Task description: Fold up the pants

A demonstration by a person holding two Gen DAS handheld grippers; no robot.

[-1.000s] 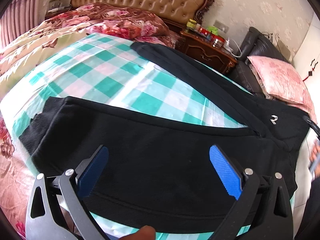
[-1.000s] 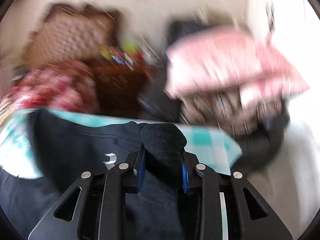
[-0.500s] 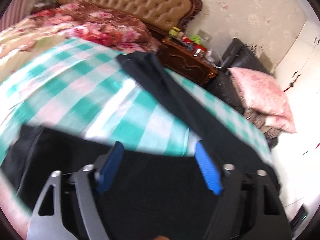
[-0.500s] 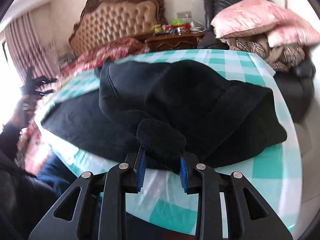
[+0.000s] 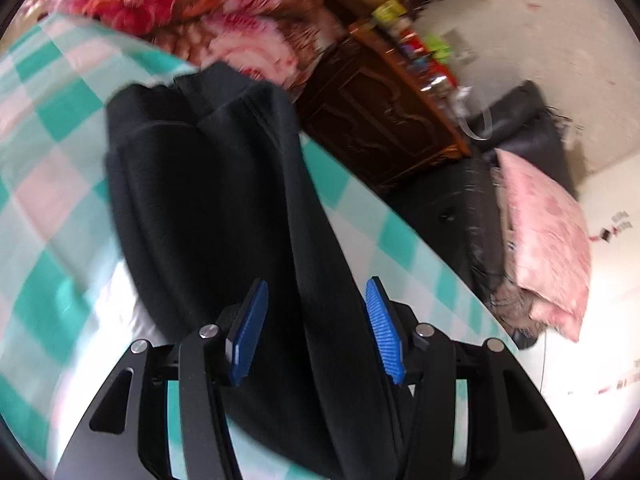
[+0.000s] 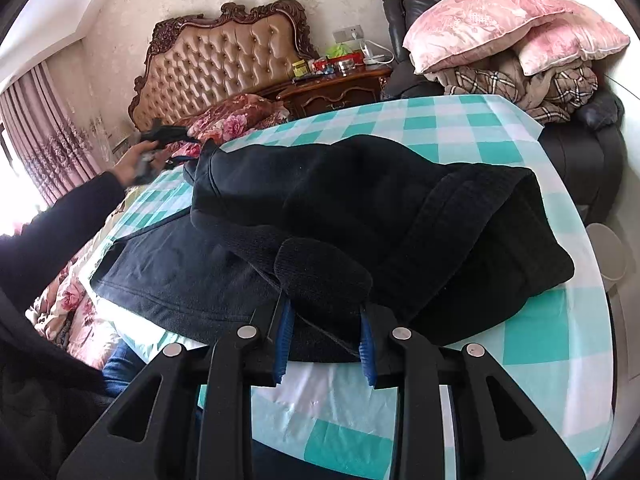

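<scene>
The black pants [image 6: 360, 208] lie on a table with a teal and white checked cloth [image 6: 500, 136], one leg folded over the other. My right gripper [image 6: 324, 320] is shut on a bunched waist corner of the pants at the near table edge. My left gripper [image 5: 312, 328] is open, its blue pads on either side of a pant leg [image 5: 208, 184] that runs away from it toward the leg end. In the right wrist view the left gripper [image 6: 168, 136] is at the far left end of the pants, held in a hand.
A bed with floral bedding [image 6: 236, 116] and a tufted headboard [image 6: 224, 56] stands behind the table. A wooden nightstand [image 6: 336, 88] with small items and a dark chair piled with pink pillows [image 6: 500, 28] are at the back right.
My left gripper has swung from the near leg to the far leg end and its jaws have narrowed. My right gripper has carried the waist corner over and settled near the table edge.
</scene>
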